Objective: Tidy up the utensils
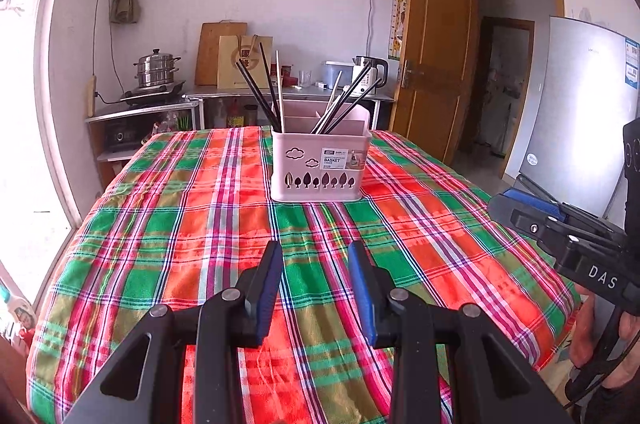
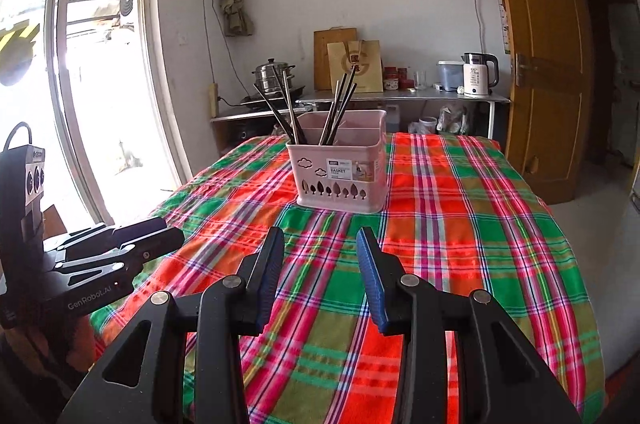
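Note:
A pink utensil basket (image 1: pixel 320 160) (image 2: pixel 340 176) stands upright on the plaid tablecloth (image 1: pixel 180 224) (image 2: pixel 460 232), toward the far side. Black chopsticks (image 1: pixel 260 92) (image 2: pixel 280 108) lean out of its left compartment, and more chopsticks (image 1: pixel 348 100) (image 2: pixel 340 104) out of the middle one. My left gripper (image 1: pixel 315 252) (image 2: pixel 170 230) hovers over the cloth well short of the basket, open with nothing between its blue pads. My right gripper (image 2: pixel 320 238) (image 1: pixel 504 200) sits beside it to the right, likewise open and holding nothing.
A steel counter (image 1: pixel 288 94) along the back wall carries a steamer pot (image 1: pixel 156 68), a paper bag (image 1: pixel 244 62) and a kettle (image 1: pixel 370 72). A wooden door (image 1: pixel 436 56) and a fridge (image 1: pixel 580 112) are at right, a window (image 2: pixel 100 64) at left. A hand (image 1: pixel 592 336) grips the right tool.

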